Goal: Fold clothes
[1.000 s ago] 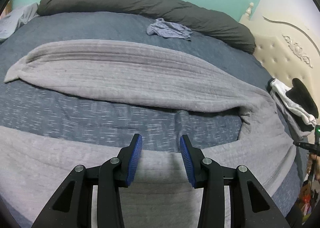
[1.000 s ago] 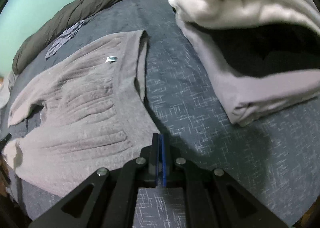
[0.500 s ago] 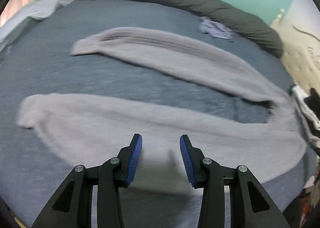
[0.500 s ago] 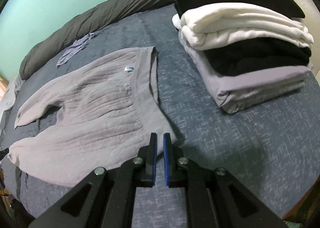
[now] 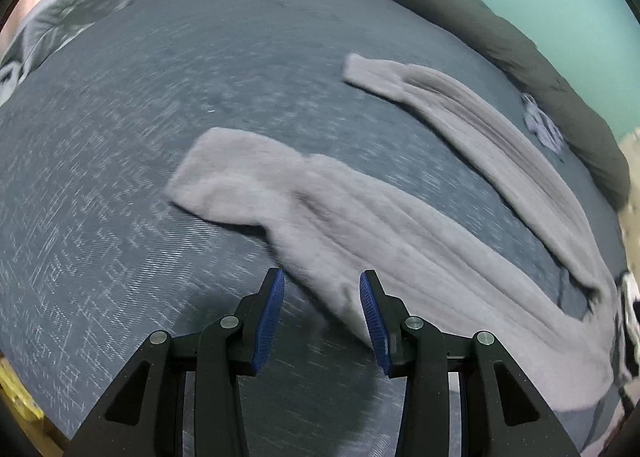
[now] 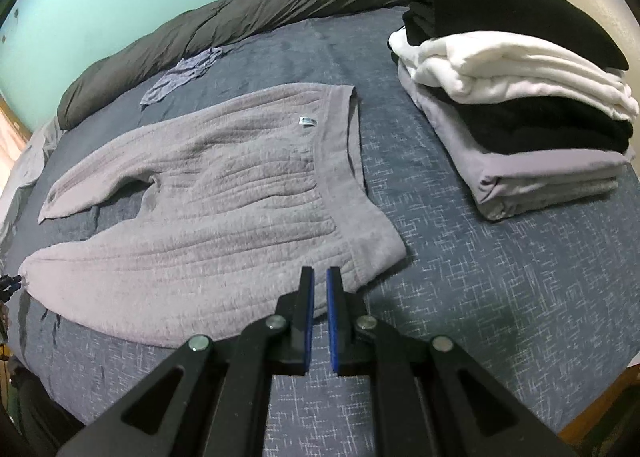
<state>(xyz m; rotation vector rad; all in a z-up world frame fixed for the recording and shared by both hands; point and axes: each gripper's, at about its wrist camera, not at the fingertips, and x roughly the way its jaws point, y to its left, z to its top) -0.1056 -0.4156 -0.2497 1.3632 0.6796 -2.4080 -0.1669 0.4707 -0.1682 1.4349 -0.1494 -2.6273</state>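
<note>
Since a second ago: left gripper has swept along the bed from the trousers' waist end toward the leg cuffs; right gripper has pulled back from the folded pile, so the whole stack now shows.
Trousers: grey ribbed trousers lie flat on the bed, waistband toward the folded stack, legs spread apart in a V, label facing up.
Left gripper: fingers stand apart with nothing clamped, hovering over the near leg's edge, not far from its cuff; likely placed to take that leg.
Right gripper: blue pads nearly together, a thin gap only, gripping nothing, just off the waistband's near corner.
Why this layout: one gripper at each end suits lifting the near leg and waist corner together to fold it over the far leg.
Progress: this garment looks spread but not yet folded; several pieces already stacked.
Other: small crumpled cloth lies near the dark duvet roll.
</note>
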